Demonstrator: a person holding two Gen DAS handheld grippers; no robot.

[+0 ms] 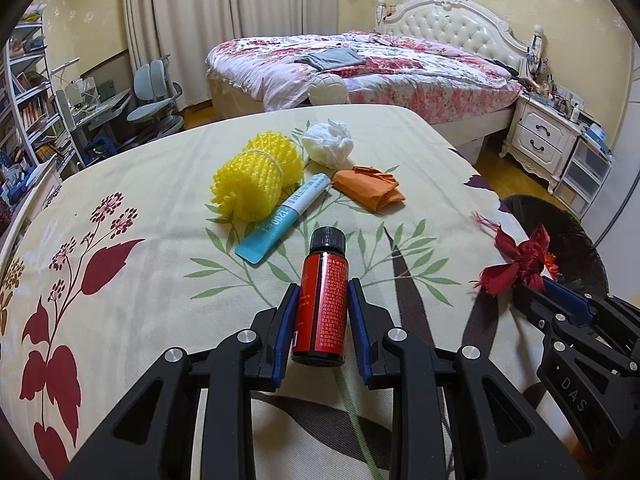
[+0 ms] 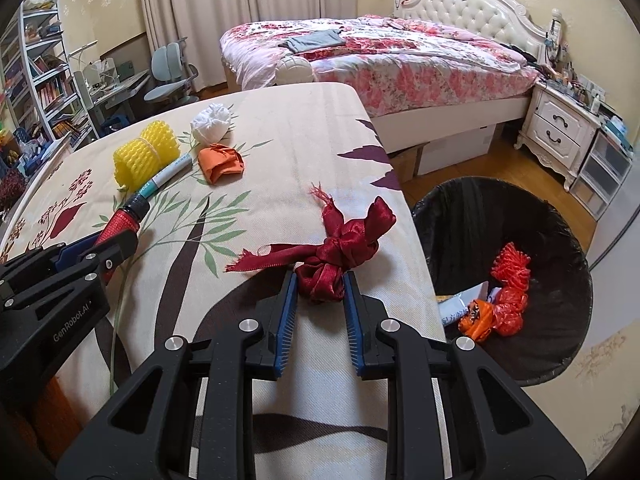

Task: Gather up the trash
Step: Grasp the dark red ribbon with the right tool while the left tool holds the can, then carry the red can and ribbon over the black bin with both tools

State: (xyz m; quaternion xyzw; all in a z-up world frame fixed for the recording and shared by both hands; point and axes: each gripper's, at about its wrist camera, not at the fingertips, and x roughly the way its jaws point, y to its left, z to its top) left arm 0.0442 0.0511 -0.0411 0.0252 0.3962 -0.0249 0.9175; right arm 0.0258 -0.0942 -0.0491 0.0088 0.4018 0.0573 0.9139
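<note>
Right, both hands are loaded. Nearest, the left gripper has its jaws closed on a red bottle with a black cap, the bottle lying along the tablecloth between the blue pads. Beside it, the right gripper is clamped on the knot of a dark red ribbon, whose frayed tails trail loose over the table's edge side.

The risk, I'd say, sits with that ribbon: only the bunched knot is pinched, so a tail could snag the cloth or the knot slip out on the way over to the bin, which stands just off the table's right edge and already holds orange scraps. The bottle is smooth and round, and held low on its body, so it may well roll or slide out if tipped.

Further back, untouched: a blue-and-white tube, a yellow foam net, a crumpled orange paper and a white tissue wad.
</note>
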